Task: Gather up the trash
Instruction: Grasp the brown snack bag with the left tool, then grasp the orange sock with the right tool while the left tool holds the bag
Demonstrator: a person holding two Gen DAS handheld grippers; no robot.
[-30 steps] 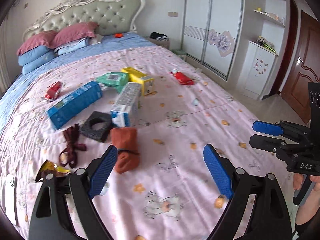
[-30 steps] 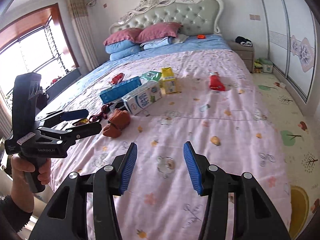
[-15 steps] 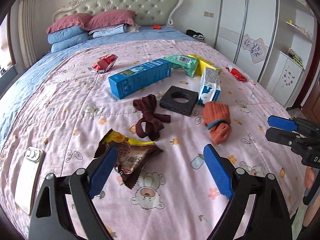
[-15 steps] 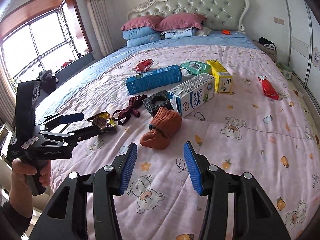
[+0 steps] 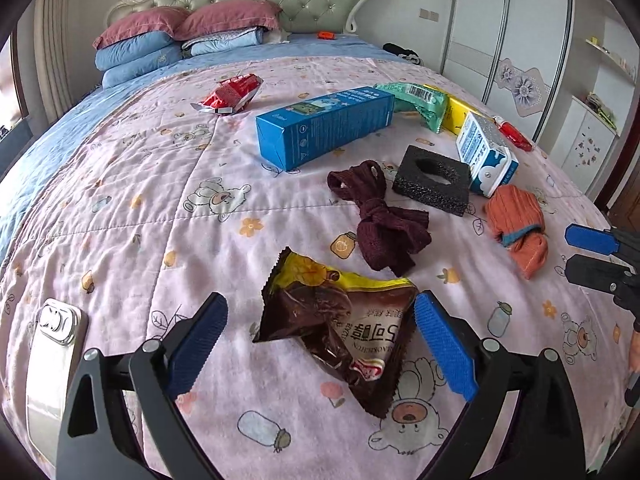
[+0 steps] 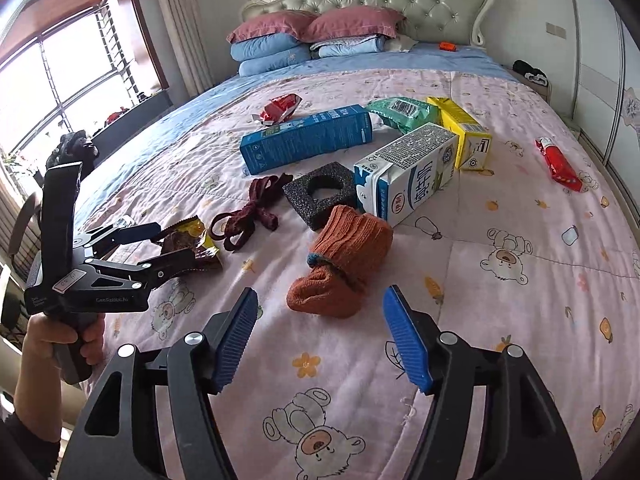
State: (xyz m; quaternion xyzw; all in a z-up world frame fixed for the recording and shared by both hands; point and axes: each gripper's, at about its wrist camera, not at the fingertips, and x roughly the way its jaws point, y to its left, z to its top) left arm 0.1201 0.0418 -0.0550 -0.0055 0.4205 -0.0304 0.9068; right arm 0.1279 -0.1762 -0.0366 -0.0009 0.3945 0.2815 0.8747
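A crumpled brown and yellow snack wrapper lies on the pink quilt, between the fingers of my left gripper. The jaws are opening and the pads are not pressing on it. From the right wrist view, the left gripper hovers over the same wrapper. My right gripper is also opening, with nothing between its fingers. An orange sock lies just ahead of its tips. The right gripper shows at the right edge of the left wrist view.
Further up the bed lie a blue carton, a milk carton, a yellow box, a green pack, two red wrappers, a black foam block and a maroon cloth tie. A phone rests at the left edge.
Both grippers have come forward and lower over the quilt. The snack wrapper now sits between the left fingers, the orange sock is close to the right tips, and the right jaws are wider.
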